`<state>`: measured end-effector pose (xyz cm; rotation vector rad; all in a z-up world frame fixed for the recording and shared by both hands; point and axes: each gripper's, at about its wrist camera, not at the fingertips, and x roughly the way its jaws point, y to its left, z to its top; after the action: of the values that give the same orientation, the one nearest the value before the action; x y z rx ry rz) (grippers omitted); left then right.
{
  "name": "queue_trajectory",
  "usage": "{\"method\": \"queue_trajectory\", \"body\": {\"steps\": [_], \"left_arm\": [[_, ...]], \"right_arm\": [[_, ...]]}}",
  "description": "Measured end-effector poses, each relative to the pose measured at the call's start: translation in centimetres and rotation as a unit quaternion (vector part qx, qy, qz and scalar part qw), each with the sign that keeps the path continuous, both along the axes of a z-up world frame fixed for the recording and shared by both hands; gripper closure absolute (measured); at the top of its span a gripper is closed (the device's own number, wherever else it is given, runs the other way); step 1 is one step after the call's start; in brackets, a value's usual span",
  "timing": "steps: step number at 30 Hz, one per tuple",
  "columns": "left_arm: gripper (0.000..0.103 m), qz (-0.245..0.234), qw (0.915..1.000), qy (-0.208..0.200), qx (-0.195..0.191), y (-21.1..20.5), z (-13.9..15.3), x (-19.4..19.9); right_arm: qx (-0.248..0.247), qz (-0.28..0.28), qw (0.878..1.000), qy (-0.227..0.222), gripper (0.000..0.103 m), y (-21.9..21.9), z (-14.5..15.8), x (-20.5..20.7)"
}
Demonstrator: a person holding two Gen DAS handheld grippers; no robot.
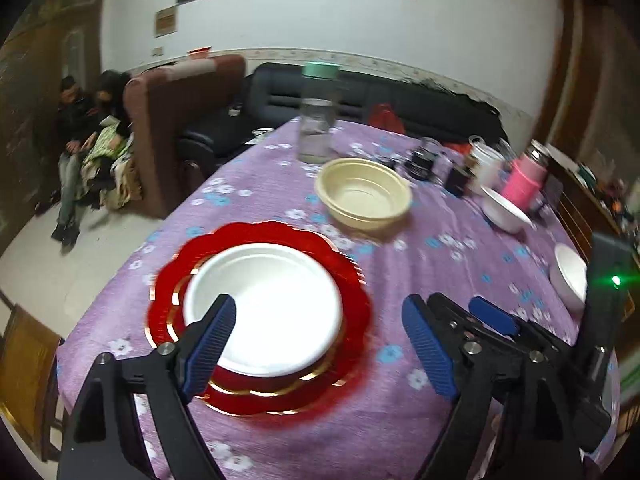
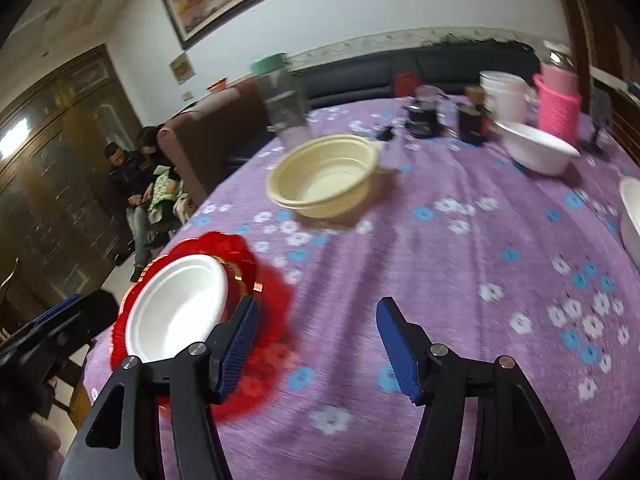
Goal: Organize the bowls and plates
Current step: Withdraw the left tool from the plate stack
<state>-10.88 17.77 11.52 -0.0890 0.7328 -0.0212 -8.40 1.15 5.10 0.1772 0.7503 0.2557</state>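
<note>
A white plate [image 1: 264, 304] lies on stacked red scalloped plates [image 1: 352, 280] near the table's front; they also show in the right wrist view [image 2: 176, 308] [image 2: 272, 288]. A cream bowl stack [image 1: 364, 194] [image 2: 324, 178] sits mid-table. White bowls [image 1: 504, 208] [image 1: 570, 276] [image 2: 536, 146] [image 2: 632, 212] sit at the right. My left gripper [image 1: 320, 344] is open and empty just above the white plate's near edge. My right gripper [image 2: 316, 340] is open and empty over the cloth, right of the plates; it also shows in the left wrist view [image 1: 492, 316].
A purple flowered cloth [image 2: 440, 280] covers the round table. A clear jar with a green lid [image 1: 318, 116], a pink container [image 2: 558, 100], white cups [image 2: 506, 92] and small dark items [image 2: 422, 118] stand at the back. A sofa with seated people [image 1: 92, 132] lies beyond the left edge.
</note>
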Motion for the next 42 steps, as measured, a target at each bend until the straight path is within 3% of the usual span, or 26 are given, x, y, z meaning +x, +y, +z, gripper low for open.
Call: {"method": "queue_trajectory", "body": {"steps": [2,9,16,42], "left_arm": [[0.012,-0.020,0.9996,-0.003,0.017,-1.6,0.0,-0.2],[0.012,-0.053,0.9968,0.002,0.059,-5.9,-0.7,-0.9],[0.012,-0.075,0.9916,-0.020,0.104,-9.3,-0.6,-2.0],[0.012,-0.114,0.9860,0.020,0.120,-13.4,-2.7,-0.8]], "right_arm": [[0.007,-0.013,1.000,0.004,0.037,-1.4,-0.2,-0.3],[0.028,-0.050,0.998,0.006,0.037,-5.3,-0.4,-1.5],[0.043,-0.079,0.996,0.008,0.037,-8.6,-0.6,-2.3],[0.064,-0.120,0.991,0.007,0.037,-13.4,-0.4,-2.3]]}}
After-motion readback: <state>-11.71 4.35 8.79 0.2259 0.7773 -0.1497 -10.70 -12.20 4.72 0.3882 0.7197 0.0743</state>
